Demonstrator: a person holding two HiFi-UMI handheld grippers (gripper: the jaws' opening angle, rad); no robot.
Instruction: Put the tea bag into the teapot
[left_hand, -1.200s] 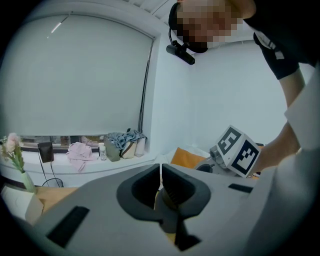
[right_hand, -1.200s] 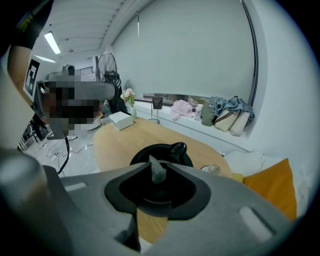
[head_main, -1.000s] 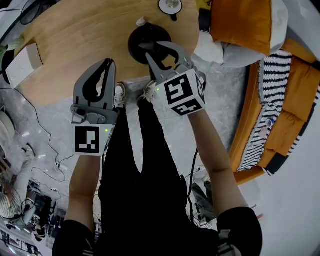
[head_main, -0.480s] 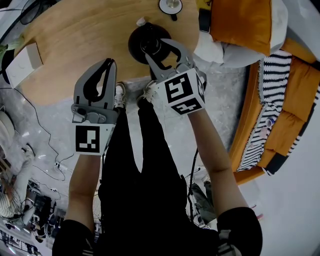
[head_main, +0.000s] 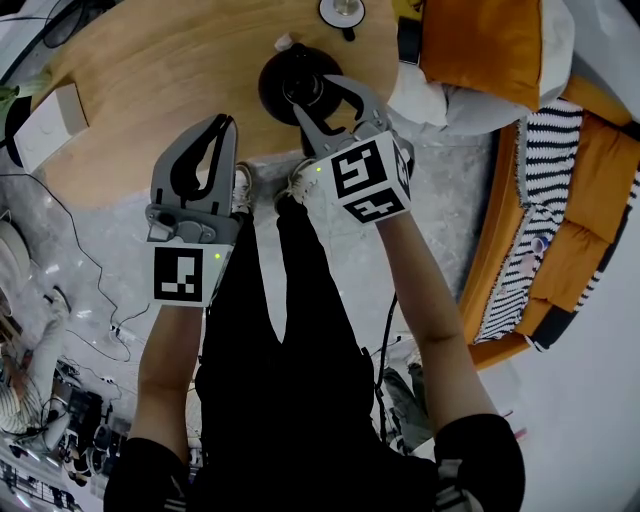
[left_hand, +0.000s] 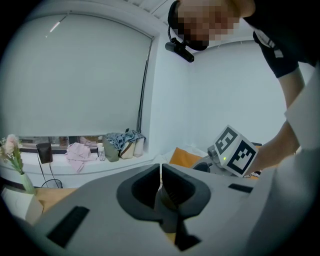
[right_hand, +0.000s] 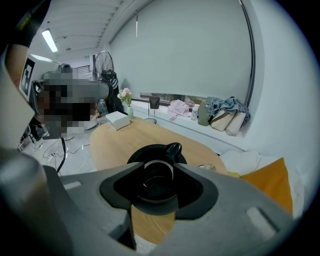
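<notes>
Teapot (head_main: 272, 82): stands black and open-mouthed near the edge of the wooden table (head_main: 150, 90), directly under the right gripper (head_main: 310, 92). Records that gripper's jaws spread wide, just opened, gripping nothing, with only the pot's dark mouth between them; cannot make out a tea bag inside. Finds the left gripper (head_main: 224, 126) clenched shut and empty, off to the side.

Wooden table (head_main: 150, 80) bears 1 white box (head_main: 45, 125) (left edge) — orange cushion (head_main: 480, 45) beside.
</notes>
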